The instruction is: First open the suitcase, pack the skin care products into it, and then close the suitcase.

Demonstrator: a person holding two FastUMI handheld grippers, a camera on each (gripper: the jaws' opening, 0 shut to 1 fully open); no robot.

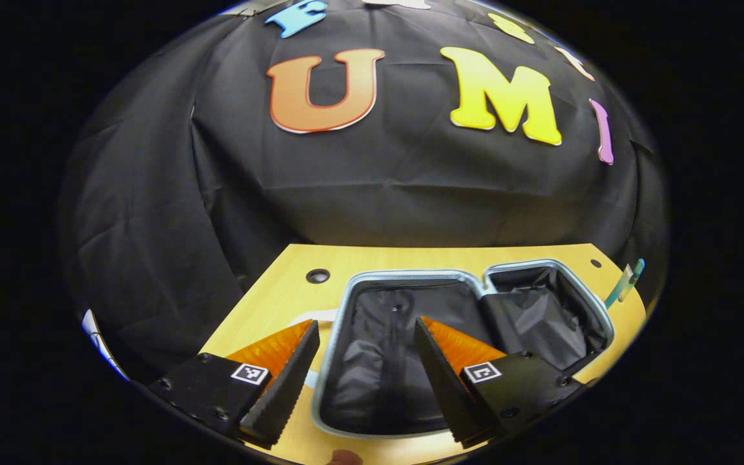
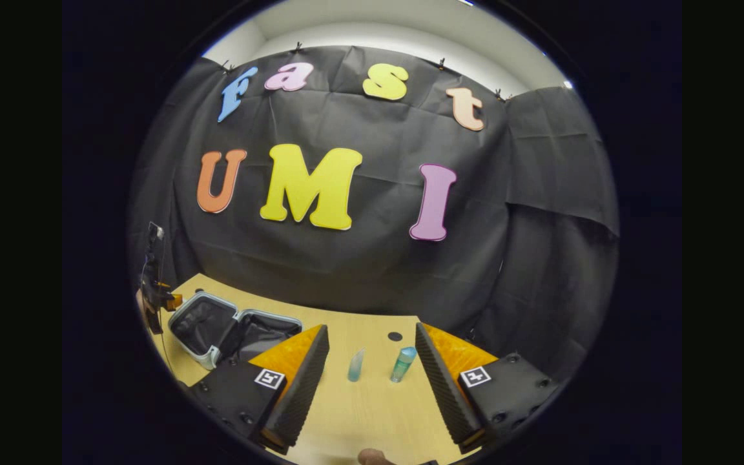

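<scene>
black-lined suitcase [image 1: 469, 323] lies open; bottle [image 2: 403, 363] stands beside tube [image 2: 356, 365].

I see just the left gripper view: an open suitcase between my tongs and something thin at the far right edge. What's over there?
Observer: Two skin care products stand on the table: a pale tube and a teal bottle.
Operator: Is anything holding them?
Observer: No. The right tongs are open, with both products ahead between the fingers, untouched.
Operator: Are they close to the suitcase?
Observer: They stand apart from it. In the right gripper view the suitcase lies off to their left, with bare table between.
</scene>
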